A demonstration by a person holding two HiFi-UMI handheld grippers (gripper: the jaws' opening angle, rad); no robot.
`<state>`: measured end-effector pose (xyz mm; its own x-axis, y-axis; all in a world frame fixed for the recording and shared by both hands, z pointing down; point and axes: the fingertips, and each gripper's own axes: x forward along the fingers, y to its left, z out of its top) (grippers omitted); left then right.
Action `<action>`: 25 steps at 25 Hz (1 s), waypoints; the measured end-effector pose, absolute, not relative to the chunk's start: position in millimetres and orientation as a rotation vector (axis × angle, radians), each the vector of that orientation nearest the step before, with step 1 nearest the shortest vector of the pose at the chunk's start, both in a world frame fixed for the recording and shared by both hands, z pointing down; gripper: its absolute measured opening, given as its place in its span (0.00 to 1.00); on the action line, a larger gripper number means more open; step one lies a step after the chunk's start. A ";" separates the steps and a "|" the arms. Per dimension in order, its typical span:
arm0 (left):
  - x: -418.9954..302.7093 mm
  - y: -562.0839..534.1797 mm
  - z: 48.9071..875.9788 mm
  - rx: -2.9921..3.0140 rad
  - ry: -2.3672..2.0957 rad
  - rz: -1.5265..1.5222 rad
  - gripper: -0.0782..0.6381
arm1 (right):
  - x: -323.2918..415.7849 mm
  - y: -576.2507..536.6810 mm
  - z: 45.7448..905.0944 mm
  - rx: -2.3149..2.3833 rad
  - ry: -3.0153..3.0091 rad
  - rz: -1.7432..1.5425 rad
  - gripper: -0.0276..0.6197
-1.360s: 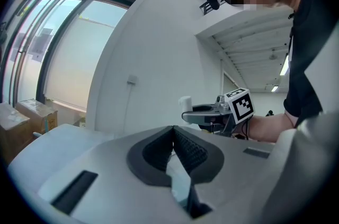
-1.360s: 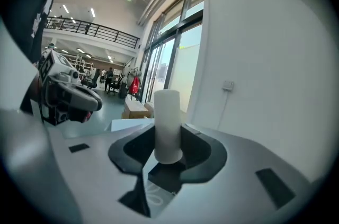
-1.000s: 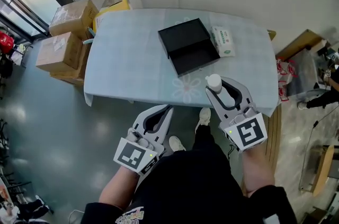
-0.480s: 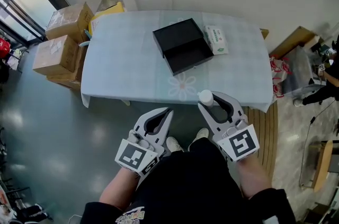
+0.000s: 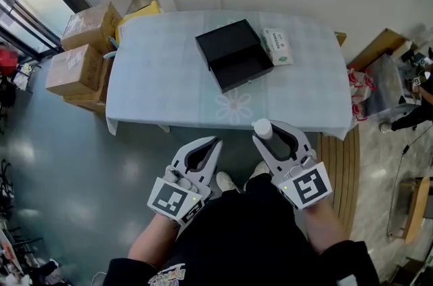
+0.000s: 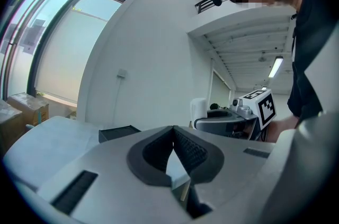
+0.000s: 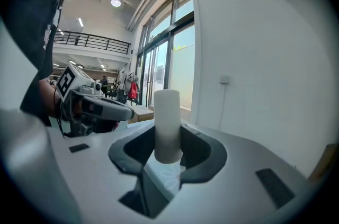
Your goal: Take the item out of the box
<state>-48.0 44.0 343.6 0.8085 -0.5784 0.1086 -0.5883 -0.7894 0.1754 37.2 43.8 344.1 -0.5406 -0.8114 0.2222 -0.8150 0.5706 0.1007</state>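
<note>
The black box (image 5: 233,55) lies open and looks empty on the table (image 5: 155,75), its lid raised at the far side; it also shows in the left gripper view (image 6: 119,133). My right gripper (image 5: 265,134) is shut on a white cylindrical bottle (image 5: 262,128), held upright just in front of the table's near edge. In the right gripper view the bottle (image 7: 167,122) stands between the dark pads (image 7: 198,151). My left gripper (image 5: 215,141) hangs lower left of it, off the table, jaws shut with nothing between them (image 6: 173,132).
A green-and-white tissue pack (image 5: 277,46) lies right of the box. Cardboard boxes (image 5: 74,68) are stacked on the floor left of the table. A cardboard sheet (image 5: 379,51) and another person's arm sit at the right. A wall is behind the table.
My right gripper with the bottle has drawn back from over the table's front edge toward my body. The left gripper has stayed put.
</note>
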 end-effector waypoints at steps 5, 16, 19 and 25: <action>-43.9 44.3 340.5 2.799 -0.910 0.065 0.12 | 37.8 45.8 341.8 1.338 -2.560 0.010 0.27; -42.3 41.7 341.2 2.795 -0.926 0.059 0.12 | 37.2 45.7 342.1 1.322 -2.572 0.009 0.27; -41.6 40.3 341.5 2.795 -0.929 0.060 0.12 | 37.0 44.4 342.4 1.322 -2.579 0.008 0.27; -41.8 39.8 343.1 2.793 -0.932 0.062 0.12 | 35.4 43.5 344.0 1.314 -2.583 0.006 0.27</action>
